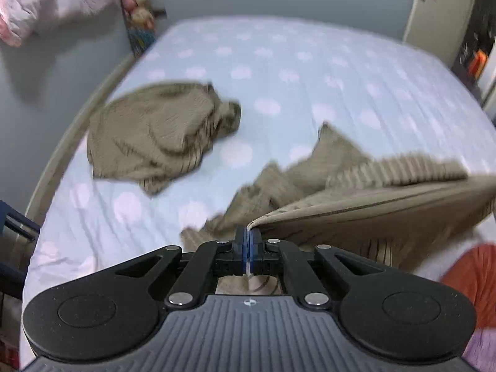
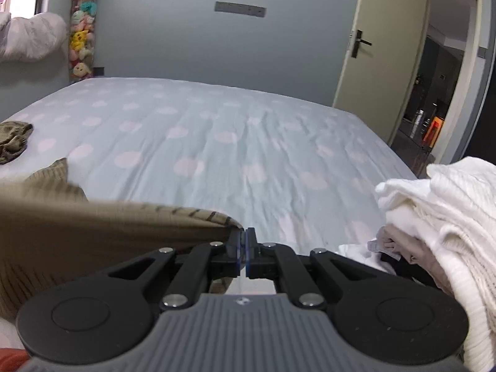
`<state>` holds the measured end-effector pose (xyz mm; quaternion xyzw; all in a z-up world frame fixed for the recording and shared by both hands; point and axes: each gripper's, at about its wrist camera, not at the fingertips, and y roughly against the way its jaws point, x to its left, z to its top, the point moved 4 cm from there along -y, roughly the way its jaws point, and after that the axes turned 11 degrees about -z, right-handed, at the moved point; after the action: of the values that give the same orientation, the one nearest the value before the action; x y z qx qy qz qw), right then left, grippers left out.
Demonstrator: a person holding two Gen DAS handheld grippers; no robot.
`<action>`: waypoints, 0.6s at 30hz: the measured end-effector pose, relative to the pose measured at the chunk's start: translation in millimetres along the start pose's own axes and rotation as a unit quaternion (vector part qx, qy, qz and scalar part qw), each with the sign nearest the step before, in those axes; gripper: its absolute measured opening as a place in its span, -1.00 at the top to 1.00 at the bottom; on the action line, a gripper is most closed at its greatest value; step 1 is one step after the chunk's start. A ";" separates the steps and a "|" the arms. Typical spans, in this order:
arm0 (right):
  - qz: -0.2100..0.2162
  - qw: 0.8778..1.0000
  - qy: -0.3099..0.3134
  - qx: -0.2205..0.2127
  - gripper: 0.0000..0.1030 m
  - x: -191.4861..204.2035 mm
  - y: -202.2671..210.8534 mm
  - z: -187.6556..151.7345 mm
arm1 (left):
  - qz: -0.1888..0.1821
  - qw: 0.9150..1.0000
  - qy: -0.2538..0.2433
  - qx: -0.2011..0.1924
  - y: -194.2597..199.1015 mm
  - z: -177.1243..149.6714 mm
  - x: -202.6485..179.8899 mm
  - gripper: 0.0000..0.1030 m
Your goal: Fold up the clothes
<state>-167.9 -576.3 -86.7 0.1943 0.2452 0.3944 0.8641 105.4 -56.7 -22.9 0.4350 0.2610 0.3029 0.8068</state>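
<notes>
With the brown garment (image 1: 372,198) stretched between my two grippers, its long edge runs side to side in front of me.

I've got the left gripper (image 1: 248,241) pinched tight on one corner and the right gripper (image 2: 245,241) clamped on the other; the cloth's far end trails onto the bed (image 2: 217,142). Beyond it, a second brown garment (image 1: 155,136) lies crumpled on the left; white clothes (image 2: 440,217) are piled on the right.

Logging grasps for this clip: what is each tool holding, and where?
Both hold the same brown garment by its hem: left tool at one corner, right tool at the other.
</notes>
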 end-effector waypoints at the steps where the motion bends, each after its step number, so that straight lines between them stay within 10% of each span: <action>1: 0.006 1.000 0.010 0.009 0.94 4.8 -0.8 -3.1 | -0.001 1.000 -0.001 0.025 -10.1 -5.8 3.9 1.00; 12: 0.046 0.982 0.098 0.152 0.91 21.3 -29.8 -59.2 | -0.028 0.977 -0.012 0.213 -95.0 -57.7 24.9 0.93; 18: 0.063 0.978 0.124 0.156 0.56 13.1 -15.7 -56.8 | -0.031 0.981 -0.050 0.187 -67.1 -57.9 15.3 0.09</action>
<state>-184.0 -567.8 -144.2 0.2914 0.3965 0.4259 0.7593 93.7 -43.6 -111.0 0.5848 0.2854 0.2014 0.7321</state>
